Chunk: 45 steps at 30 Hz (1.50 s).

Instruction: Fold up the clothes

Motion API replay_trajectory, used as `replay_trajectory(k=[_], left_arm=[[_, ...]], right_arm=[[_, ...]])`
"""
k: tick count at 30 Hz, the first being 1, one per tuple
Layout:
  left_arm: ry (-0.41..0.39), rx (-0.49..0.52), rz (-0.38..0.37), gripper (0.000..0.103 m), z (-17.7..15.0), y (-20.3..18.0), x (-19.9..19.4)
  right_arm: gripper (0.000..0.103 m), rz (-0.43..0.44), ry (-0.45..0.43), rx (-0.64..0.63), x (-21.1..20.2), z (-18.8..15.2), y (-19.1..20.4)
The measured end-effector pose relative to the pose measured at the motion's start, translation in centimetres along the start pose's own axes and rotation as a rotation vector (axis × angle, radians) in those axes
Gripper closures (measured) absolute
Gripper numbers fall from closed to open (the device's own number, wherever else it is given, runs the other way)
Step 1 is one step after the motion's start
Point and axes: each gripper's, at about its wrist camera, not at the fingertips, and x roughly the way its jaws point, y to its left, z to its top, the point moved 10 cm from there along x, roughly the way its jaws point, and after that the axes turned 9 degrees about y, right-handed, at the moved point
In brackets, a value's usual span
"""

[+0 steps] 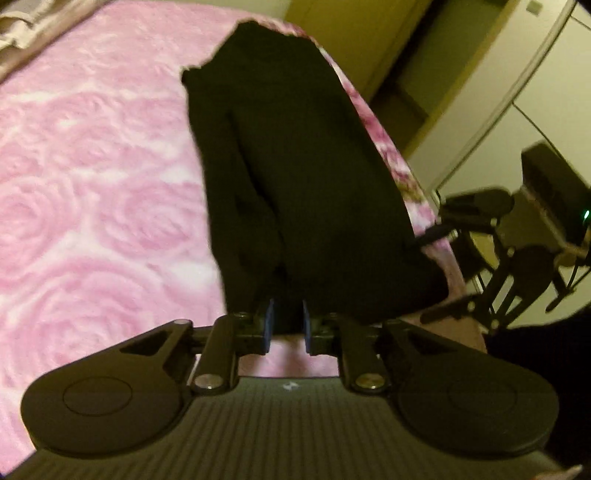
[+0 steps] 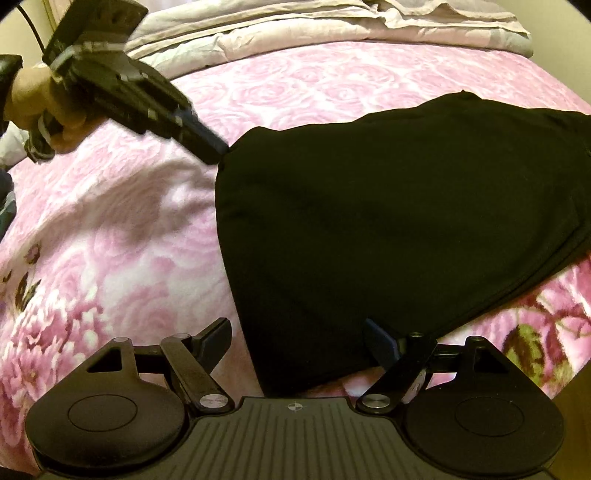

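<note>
1. a black garment (image 2: 388,221) lies folded on a pink rose-patterned blanket (image 2: 303,81) that covers the bed, close to the blanket's near edge.
2. the left gripper (image 1: 287,325) has its two blue-padded fingers (image 1: 269,323) set narrow, with a small gap between them; the dark cloth sits right at the fingertips and fills the space just ahead of them (whether the pads actually press on it, i cannot tell, since black cloth and shadow merge there).
3. from the right wrist view, that same left gripper (image 2: 218,149) comes in from the upper left, held in a person's hand (image 2: 37,99), and its tips meet the garment's far left corner.
4. the right gripper (image 2: 299,341) stands wide, its fingers (image 2: 380,341) spread to either side of the garment's near corner.
5. the right-side finger lies over the garment's near hem; the left-side finger sits over bare blanket, just beside the cloth's edge, apart from it.
6. the near corner of the cloth lies between the right gripper's fingers, ungripped.
7. pale grey bedding (image 2: 332,26) is bunched along the far side of the bed, well apart from the garment.
</note>
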Motion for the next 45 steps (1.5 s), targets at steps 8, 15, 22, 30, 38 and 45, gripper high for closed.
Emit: replay_trajectory(k=[8, 15, 22, 30, 38, 45], left_arm=[[0.01, 0.001, 0.06, 0.103, -0.2, 0.8, -0.1], [-0.025, -0.083, 0.184, 0.103, -1.3, 4.5, -3.1], [-0.064, -0.08, 0.089, 0.08, 1.3, 2.1, -0.6], [-0.015, -0.036, 0.212, 0.07, 0.6, 3.4, 0.1], [0.062, 0.607, 0.388, 0.058, -2.3, -5.8, -0.5], [0.091, 1.01, 0.523, 0.051, -3.7, -9.4, 4.4]], right_arm=[[0.019, -0.02, 0.007, -0.03, 0.3, -0.1, 0.3], [0.019, -0.018, 0.008, -0.028, 0.4, -0.1, 0.2], [0.018, -0.039, 0.019, -0.035, 0.4, -0.1, 0.2], [0.018, -0.135, 0.043, 0.014, -0.9, -0.5, -1.2], [0.019, -0.318, 0.053, -0.453, -1.1, -2.2, 3.6], [0.071, -0.328, 0.032, -0.559, -0.9, -2.1, 3.3]])
